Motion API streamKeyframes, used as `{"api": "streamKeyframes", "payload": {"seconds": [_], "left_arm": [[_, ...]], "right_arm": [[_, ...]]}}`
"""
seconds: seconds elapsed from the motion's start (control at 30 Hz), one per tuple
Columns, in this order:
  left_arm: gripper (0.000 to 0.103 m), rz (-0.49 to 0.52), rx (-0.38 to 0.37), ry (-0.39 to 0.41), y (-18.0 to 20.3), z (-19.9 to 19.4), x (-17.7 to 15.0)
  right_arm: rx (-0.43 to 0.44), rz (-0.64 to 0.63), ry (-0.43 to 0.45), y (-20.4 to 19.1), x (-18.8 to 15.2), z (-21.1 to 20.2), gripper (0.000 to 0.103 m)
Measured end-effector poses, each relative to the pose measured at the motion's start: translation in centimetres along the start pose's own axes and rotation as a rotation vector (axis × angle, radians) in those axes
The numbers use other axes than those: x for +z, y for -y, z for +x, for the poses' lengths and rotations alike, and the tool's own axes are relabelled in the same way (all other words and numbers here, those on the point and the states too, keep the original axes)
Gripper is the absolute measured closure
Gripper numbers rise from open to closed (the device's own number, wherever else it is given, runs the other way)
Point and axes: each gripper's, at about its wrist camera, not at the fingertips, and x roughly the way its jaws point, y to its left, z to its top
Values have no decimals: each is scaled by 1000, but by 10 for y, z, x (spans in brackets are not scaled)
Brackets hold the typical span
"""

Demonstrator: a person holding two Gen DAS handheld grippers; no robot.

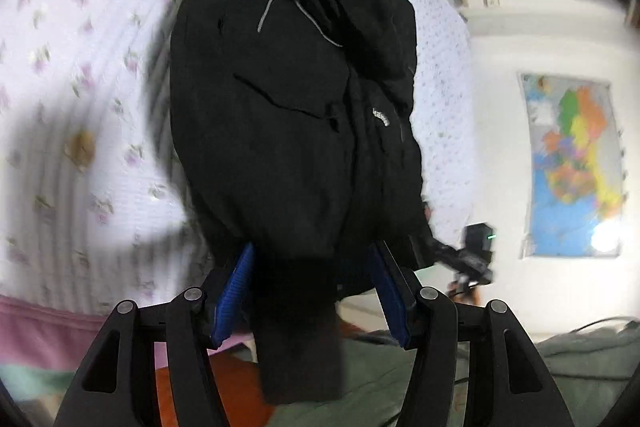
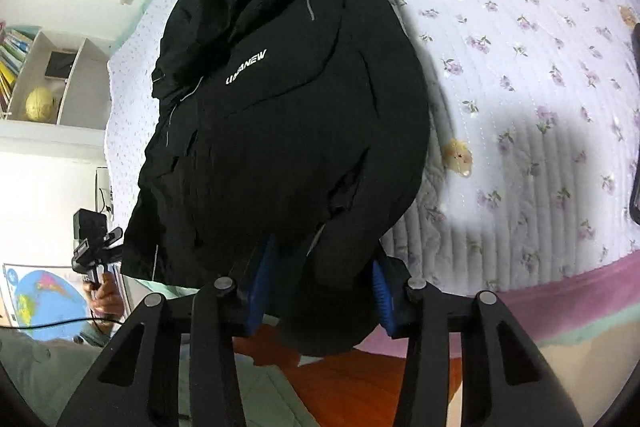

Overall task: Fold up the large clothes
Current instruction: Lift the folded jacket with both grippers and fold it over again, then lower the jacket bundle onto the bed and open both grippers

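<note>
Plainly, the black jacket (image 1: 288, 99) is soft, bulky and probably slippery-shelled. It hangs over the bed (image 1: 80, 75), each hem corner clenched by the left gripper (image 1: 310, 287) and right gripper (image 2: 322, 279); thick hem seams look like the safest hold. The quilted bedspread (image 2: 520, 47) lies flat beneath, with a wall map (image 1: 576, 163) beyond.
</note>
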Motion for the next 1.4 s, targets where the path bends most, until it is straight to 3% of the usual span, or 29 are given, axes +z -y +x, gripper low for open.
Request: {"api": "streamKeyframes", "payload": {"seconds": [0.17, 0.23, 0.27, 0.3, 0.37, 0.43, 0.57, 0.73, 0.9, 1.07, 1.2, 1.4], "left_arm": [[44, -12, 246, -110, -19, 28, -20], [46, -27, 276, -103, -23, 28, -28], [63, -41, 276, -79, -22, 24, -29], [89, -56, 261, -47, -21, 18, -28], [92, -66, 207, 39, -11, -3, -21], [92, -56, 132, 119, 7, -17, -5], [92, -16, -10, 247, 47, -51, 36], [91, 58, -95, 358, 89, -87, 92], [91, 124, -88, 423, 121, -101, 146], [91, 85, -37, 471, 134, -93, 229], [91, 7, 9, 454, 121, -67, 293], [90, -103, 108, 397, 76, -5, 362]], "right_arm": [[-101, 67, -127, 10, -11, 40, 53], [-80, 80, -98, 7, -13, 39, 53], [-64, 75, -75, 2, -13, 35, 63], [-48, 68, -56, -2, -12, 30, 73], [-40, 36, -17, -10, -4, 10, 81], [-43, -6, 27, -29, 7, -7, 83], [-2, -69, 139, -57, 52, -54, 83], [69, -108, 278, -83, 122, -103, 83], [99, -154, 374, -125, 198, -119, 83], [56, -124, 392, -141, 286, -100, 82], [19, -43, 341, -133, 349, -51, 82], [-55, 52, 238, -102, 403, 25, 81]]}}
